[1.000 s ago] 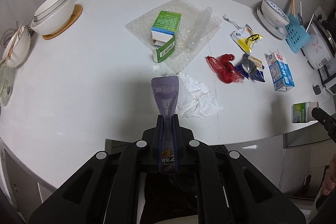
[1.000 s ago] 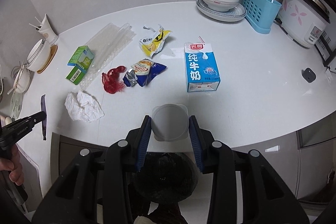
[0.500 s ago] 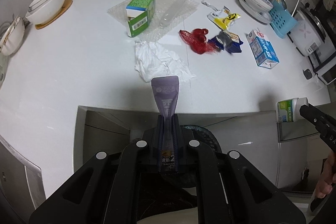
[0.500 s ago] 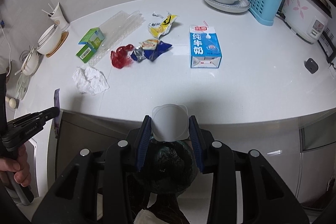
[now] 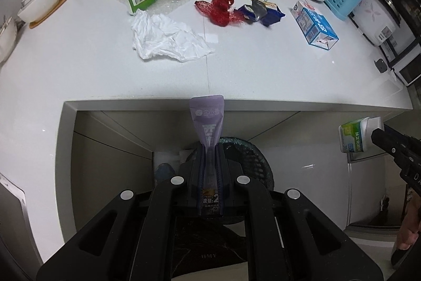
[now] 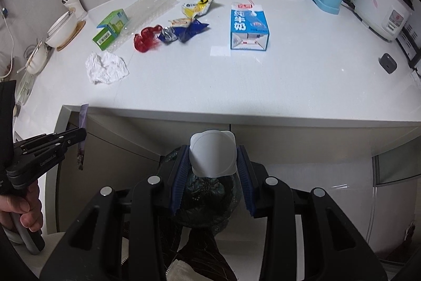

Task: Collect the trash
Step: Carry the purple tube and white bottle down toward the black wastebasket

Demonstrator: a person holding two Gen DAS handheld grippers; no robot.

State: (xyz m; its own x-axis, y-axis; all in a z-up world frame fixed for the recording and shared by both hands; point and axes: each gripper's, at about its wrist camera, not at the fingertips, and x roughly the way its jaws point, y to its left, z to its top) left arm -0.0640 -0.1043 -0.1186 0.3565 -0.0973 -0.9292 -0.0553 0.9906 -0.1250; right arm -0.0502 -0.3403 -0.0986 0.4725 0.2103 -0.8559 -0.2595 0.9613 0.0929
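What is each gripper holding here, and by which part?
Left gripper pinches a purple sachet by its lower end. Right gripper clamps a small white cup by its sides.

My left gripper (image 5: 210, 157): matt black plastic body, holds glossy purple film sachet (image 5: 208, 120). My right gripper (image 6: 213, 170): ribbed blue pads (image 6: 180, 175), clamp smooth white plastic cup (image 6: 213, 157) with printed label. Countertop (image 6: 236, 86): smooth white, slight sheen. Tissue (image 5: 163, 37): crumpled matt paper. Milk carton (image 6: 248, 26): coated card. Red net (image 5: 219, 8): plastic mesh. Bin liner (image 6: 208, 191): dark glossy film.
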